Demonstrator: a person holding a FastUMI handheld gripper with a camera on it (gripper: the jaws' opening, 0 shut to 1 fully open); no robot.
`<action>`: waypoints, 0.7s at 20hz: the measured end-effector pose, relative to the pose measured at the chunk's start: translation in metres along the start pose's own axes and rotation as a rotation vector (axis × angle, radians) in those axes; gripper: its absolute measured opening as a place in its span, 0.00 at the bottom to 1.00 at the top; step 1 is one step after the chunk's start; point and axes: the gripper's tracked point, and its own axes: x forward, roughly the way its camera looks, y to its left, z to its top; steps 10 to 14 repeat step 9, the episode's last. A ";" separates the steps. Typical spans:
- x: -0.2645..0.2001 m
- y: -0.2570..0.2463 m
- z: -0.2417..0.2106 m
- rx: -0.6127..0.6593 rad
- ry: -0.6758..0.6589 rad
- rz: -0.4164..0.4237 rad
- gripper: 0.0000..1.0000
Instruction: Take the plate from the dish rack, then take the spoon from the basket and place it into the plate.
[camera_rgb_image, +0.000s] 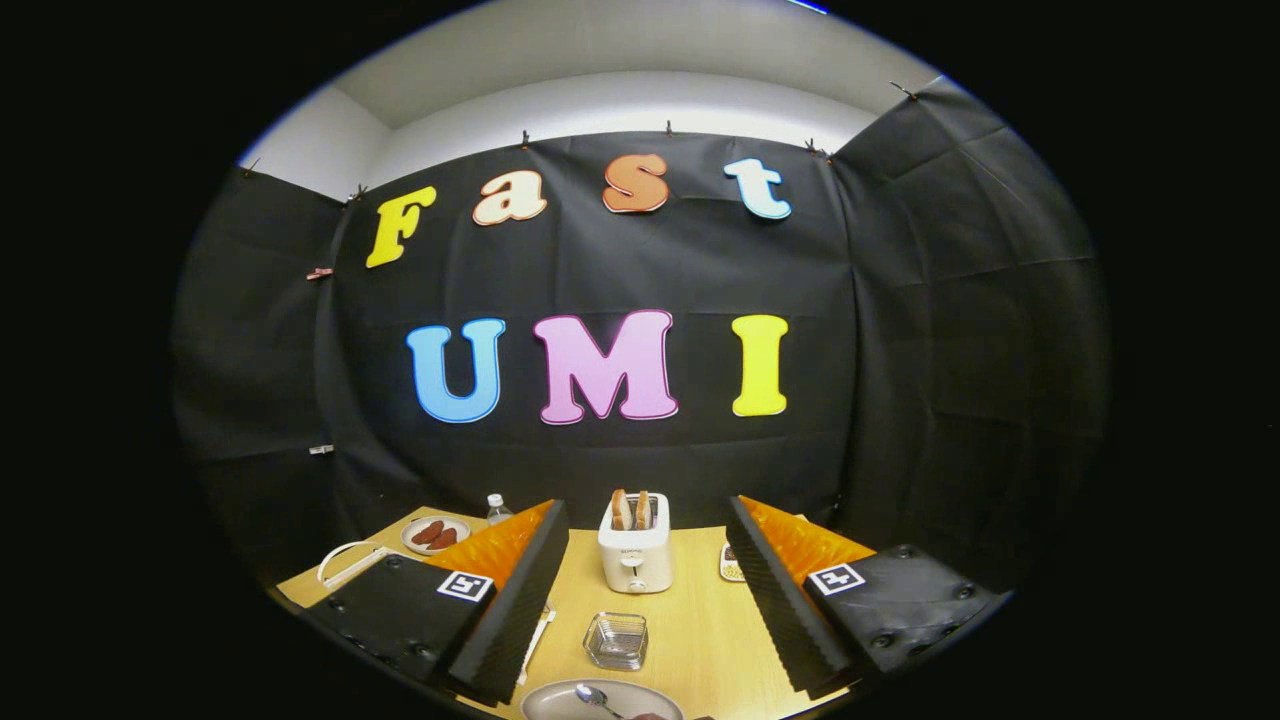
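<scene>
The jaws (645, 590) stand wide open with nothing between the fingers, held above the wooden bench (700, 630) and looking toward the far wall.

The plate (560, 703) lies flat on the bench at the near edge, between the two fingers and closer than their tips. The spoon (592, 697) rests in the plate. Its bowl sits toward the left and slightly farther away, and its handle runs from there toward the near right, so its long axis lies on a diagonal across the plate. The handle's end is cut off at the near edge, so its full length cannot be told.

Just beyond the plate, a small clear glass dish (616, 640) sits on the bench, apart from the plate. Farther on, roughly centred between the fingers, a white toaster (634, 560) stands upright with two slices of bread (630, 509) sticking up from its slots.

At the far left of the bench, a white plate of brown food (434, 534) sits with a clear bottle (496, 508) just to its right. A white looped handle (345, 562) shows near the left finger. A small patterned item (729, 563) lies beside the right finger, mostly hidden.
</scene>
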 end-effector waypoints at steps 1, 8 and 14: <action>-0.001 0.003 -0.002 0.011 0.006 -0.015 0.98; -0.018 0.008 -0.012 0.017 -0.014 -0.105 0.98; -0.021 0.007 -0.014 0.022 -0.011 -0.117 0.98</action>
